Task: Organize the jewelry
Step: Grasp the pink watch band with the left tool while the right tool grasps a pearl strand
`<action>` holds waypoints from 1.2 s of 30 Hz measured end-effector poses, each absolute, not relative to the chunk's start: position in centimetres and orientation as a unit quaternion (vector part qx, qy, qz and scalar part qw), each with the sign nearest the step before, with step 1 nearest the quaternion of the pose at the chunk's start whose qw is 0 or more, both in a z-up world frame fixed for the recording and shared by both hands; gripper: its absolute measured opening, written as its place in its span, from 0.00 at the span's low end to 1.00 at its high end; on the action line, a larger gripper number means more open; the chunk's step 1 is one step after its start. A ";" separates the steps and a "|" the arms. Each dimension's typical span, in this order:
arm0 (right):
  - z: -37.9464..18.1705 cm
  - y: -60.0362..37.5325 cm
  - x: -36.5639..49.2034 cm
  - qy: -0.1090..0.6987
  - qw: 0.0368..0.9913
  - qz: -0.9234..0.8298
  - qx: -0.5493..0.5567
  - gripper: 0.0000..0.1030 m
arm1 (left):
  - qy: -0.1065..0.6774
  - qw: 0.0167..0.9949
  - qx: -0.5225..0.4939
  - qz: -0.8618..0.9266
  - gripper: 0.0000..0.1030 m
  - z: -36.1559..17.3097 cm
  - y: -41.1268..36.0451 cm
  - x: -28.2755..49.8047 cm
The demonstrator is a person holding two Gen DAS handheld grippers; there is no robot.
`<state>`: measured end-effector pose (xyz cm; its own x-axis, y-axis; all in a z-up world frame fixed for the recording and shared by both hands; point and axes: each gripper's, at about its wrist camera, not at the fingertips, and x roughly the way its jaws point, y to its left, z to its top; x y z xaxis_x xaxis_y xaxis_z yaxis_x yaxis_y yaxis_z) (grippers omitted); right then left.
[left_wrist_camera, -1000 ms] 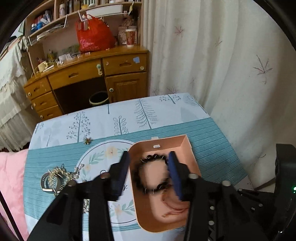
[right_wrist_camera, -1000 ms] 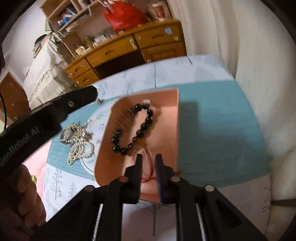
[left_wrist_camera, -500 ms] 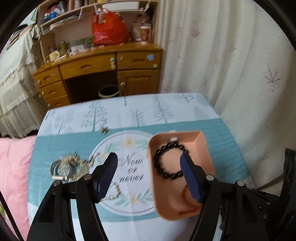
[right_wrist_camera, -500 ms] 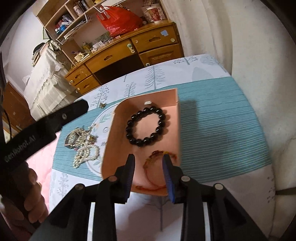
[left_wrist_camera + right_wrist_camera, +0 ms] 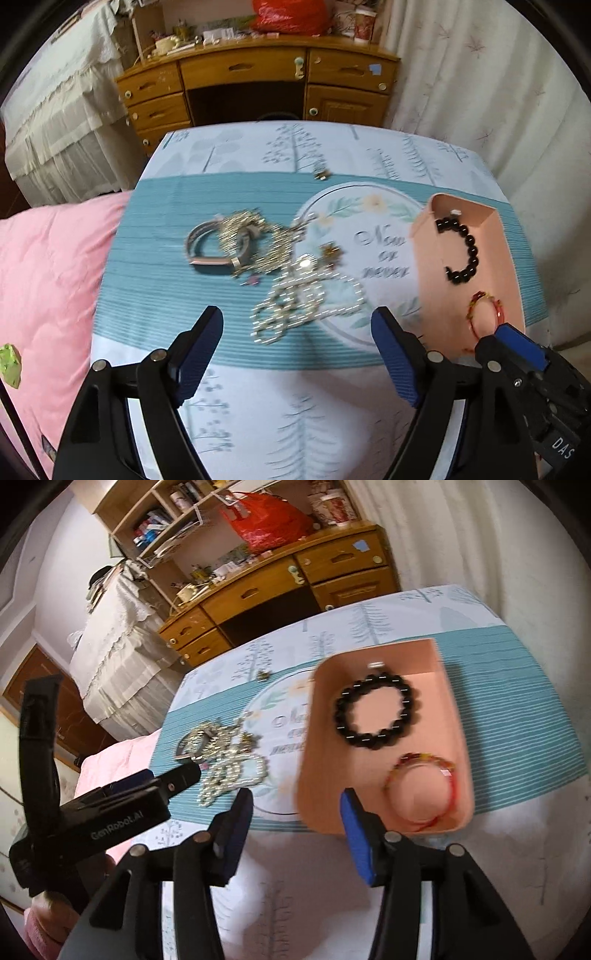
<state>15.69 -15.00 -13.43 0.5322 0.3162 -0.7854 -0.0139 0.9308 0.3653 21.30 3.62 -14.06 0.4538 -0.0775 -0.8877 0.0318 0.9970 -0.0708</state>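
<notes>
A pink box (image 5: 454,716) (image 5: 491,254) on the table holds a black bead bracelet (image 5: 376,710) (image 5: 461,247) and a red and gold bracelet (image 5: 421,786) (image 5: 484,314). A pile of pearl and silver jewelry (image 5: 295,306) (image 5: 229,760) lies left of the box, with a grey band (image 5: 214,243) beside it. My left gripper (image 5: 299,354) is open and empty, just short of the pearl pile. My right gripper (image 5: 295,830) is open and empty at the box's near left corner.
The table wears a teal and white tree-print cloth (image 5: 295,417). A small gold charm (image 5: 321,173) lies toward the far side. A pink quilt (image 5: 48,277) is on the left, a wooden desk (image 5: 258,77) behind, and a curtain (image 5: 498,92) on the right.
My left gripper has swung left from over the box to the pearl pile. My right gripper has opened wide, let go of the red and gold bracelet and pulled back.
</notes>
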 end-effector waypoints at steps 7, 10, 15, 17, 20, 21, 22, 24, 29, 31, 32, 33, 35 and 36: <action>-14.1 -9.9 16.2 0.478 0.862 0.110 0.132 0.67 | 0.532 0.846 -0.020 -0.041 0.81 -14.0 8.4 22.9; -14.7 -7.6 16.5 0.476 0.864 0.117 0.115 0.69 | 0.528 0.848 -0.004 -0.048 0.85 -14.2 10.0 24.0; -16.2 -4.1 17.5 0.471 0.873 0.116 0.053 0.69 | 0.522 0.849 0.054 -0.063 0.87 -15.8 11.4 26.2; -16.6 -3.1 17.8 0.463 0.878 0.117 0.038 0.69 | 0.514 0.852 0.073 -0.068 0.87 -16.4 11.6 26.8; -17.5 -1.6 18.4 0.452 0.884 0.116 0.004 0.69 | 0.495 0.859 0.103 -0.084 0.87 -17.6 11.9 27.4; -17.9 -1.0 18.6 0.451 0.885 0.115 -0.014 0.69 | 0.491 0.860 0.109 -0.088 0.87 -18.0 11.9 27.6; -18.3 -0.5 18.9 0.451 0.885 0.113 -0.030 0.69 | 0.487 0.861 0.117 -0.093 0.87 -18.4 12.0 27.8; -19.1 0.2 19.3 0.454 0.882 0.104 -0.065 0.69 | 0.482 0.861 0.128 -0.099 0.87 -19.3 12.0 28.1; -19.9 1.0 19.7 0.448 0.883 0.109 -0.082 0.69 | 0.463 0.867 0.146 -0.113 0.87 -20.3 12.1 28.3; -20.1 1.4 20.0 0.450 0.883 0.109 -0.081 0.69 | 0.457 0.869 0.140 -0.126 0.87 -20.5 12.3 28.2; -20.2 1.5 20.2 0.455 0.881 0.107 -0.078 0.69 | 0.454 0.871 0.135 -0.132 0.87 -20.6 12.4 28.2; -20.3 1.6 20.3 0.458 0.879 0.106 -0.074 0.69 | 0.453 0.871 0.130 -0.137 0.87 -20.7 12.5 28.3; -20.4 1.5 20.4 0.458 0.881 0.100 -0.063 0.62 | 0.451 0.873 0.117 -0.147 0.87 -20.8 12.6 28.4; -20.3 1.5 20.5 0.458 0.882 0.097 -0.060 0.54 | 0.449 0.873 0.111 -0.151 0.87 -20.9 12.7 28.4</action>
